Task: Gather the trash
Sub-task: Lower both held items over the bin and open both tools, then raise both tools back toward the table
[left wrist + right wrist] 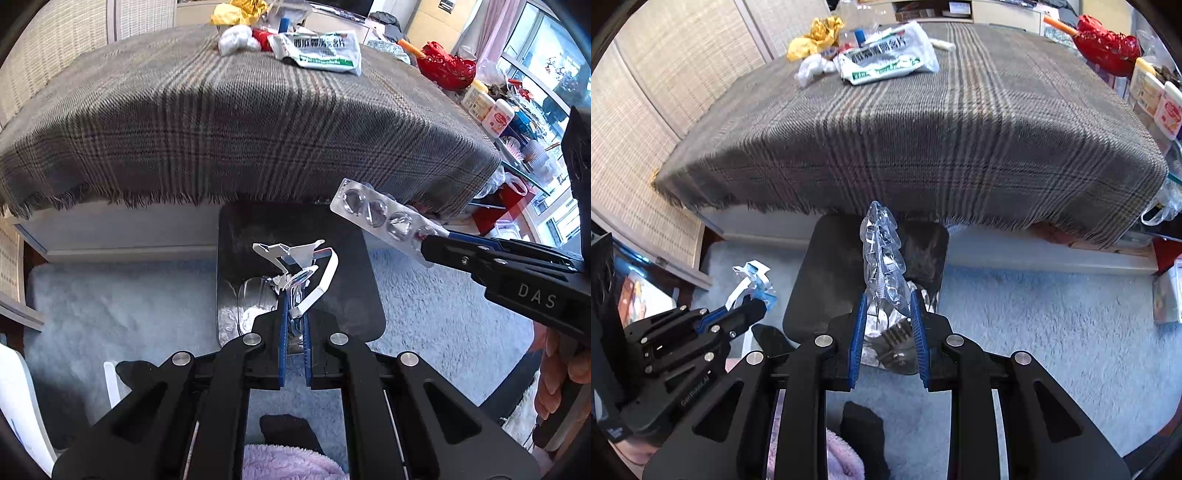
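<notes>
Black bin liner gapes right under both of your grippers: the trash bin [258, 229] stands on the pale carpet just in front of the plaid-covered table [229, 122], so you are at the drop-off step. Your left gripper [294, 295] is pinched nearly closed on a scrap of torn white packaging [295, 254], held over the bin's mouth. Your right gripper [888, 306] stands a little apart with an empty blister pack [882, 254] between its blue pads; from the left camera the pack still looks gripped by one end, though I cannot tell how firmly.

The next move, as I judge it, calls for opening each gripper while the piece hangs inside the rim, then going back for the pile at the table's far end: a white-and-green sachet [321, 50] printed with Chinese characters too small to read, crumpled tissue [236, 38] and a yellow wrapper [240, 11]. The right gripper's body reads "DAS".
</notes>
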Available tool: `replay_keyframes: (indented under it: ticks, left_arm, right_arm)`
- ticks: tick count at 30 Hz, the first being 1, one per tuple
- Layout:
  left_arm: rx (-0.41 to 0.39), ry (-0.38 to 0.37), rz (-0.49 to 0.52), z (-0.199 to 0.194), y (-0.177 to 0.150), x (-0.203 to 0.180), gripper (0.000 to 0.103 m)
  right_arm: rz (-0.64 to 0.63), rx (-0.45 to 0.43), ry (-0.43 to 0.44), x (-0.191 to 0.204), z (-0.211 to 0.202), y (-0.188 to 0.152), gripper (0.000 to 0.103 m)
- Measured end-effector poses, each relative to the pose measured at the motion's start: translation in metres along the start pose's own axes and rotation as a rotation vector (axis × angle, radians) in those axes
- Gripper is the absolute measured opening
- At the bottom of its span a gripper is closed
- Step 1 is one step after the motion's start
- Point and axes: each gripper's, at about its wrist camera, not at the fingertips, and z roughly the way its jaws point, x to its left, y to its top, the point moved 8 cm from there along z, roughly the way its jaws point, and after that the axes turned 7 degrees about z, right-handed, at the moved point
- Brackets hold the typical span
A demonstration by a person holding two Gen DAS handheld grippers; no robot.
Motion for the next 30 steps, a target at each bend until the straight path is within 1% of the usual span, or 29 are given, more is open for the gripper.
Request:
replay_keyframes:
  ticks: [8,11,12,14,16,17,20,21,22,23,24,25,26,28,30]
  left_arm:
    - [0.012,-0.018,0.007,0.01,0.003,-0.002,0.006]
    - [0.02,-0.021,0.002,0.012,0.005,-0.002,0.008]
    - [0.024,-0.018,0.002,0.013,0.006,-0.001,0.013]
    - [0.028,-0.004,-0.005,0.013,0.007,0.002,0.018]
    - [0.031,0.006,-0.012,0.014,0.008,0.005,0.029]
    - [0.032,0.012,-0.016,0.014,0.008,0.007,0.031]
    - [0.03,0.021,-0.026,0.012,0.011,0.012,0.041]
    - [0.028,0.024,-0.026,0.011,0.012,0.013,0.045]
    - [0.025,0.028,-0.026,0.01,0.013,0.015,0.052]
    - [0.022,0.031,-0.026,0.009,0.014,0.016,0.056]
    - [0.017,0.037,-0.026,0.007,0.016,0.017,0.066]
    - [0.011,0.042,-0.026,0.004,0.019,0.019,0.076]
    - [0.005,0.046,-0.026,0.003,0.021,0.019,0.079]
    - [-0.009,0.054,-0.028,-0.002,0.026,0.022,0.091]
    - [-0.027,0.056,-0.041,-0.007,0.032,0.026,0.094]
  right_arm:
    - [0.01,0.007,0.009,0.008,0.01,0.011,0.029]
    - [0.018,0.008,0.014,0.011,0.013,0.017,0.034]
    - [0.025,0.008,0.021,0.012,0.014,0.019,0.035]
    - [0.045,0.008,0.039,0.01,0.017,0.023,0.04]
    - [0.071,0.001,0.028,0.005,0.018,0.027,0.054]
    - [0.08,-0.003,0.023,0.002,0.018,0.028,0.057]
    - [0.097,-0.018,-0.005,-0.006,0.015,0.032,0.067]
    - [0.099,-0.029,-0.026,-0.01,0.013,0.034,0.074]
    - [0.101,-0.04,-0.043,-0.014,0.011,0.035,0.084]
    - [0.103,-0.055,-0.06,-0.017,0.008,0.037,0.088]
    - [0.105,-0.073,-0.074,-0.021,0.005,0.04,0.096]
    - [0.106,-0.088,-0.081,-0.025,0.002,0.042,0.1]
    - [0.11,-0.102,-0.087,-0.03,-0.002,0.045,0.1]
    - [0.13,-0.119,-0.084,-0.037,-0.007,0.05,0.1]
    - [0.157,-0.131,-0.073,-0.045,-0.011,0.055,0.1]
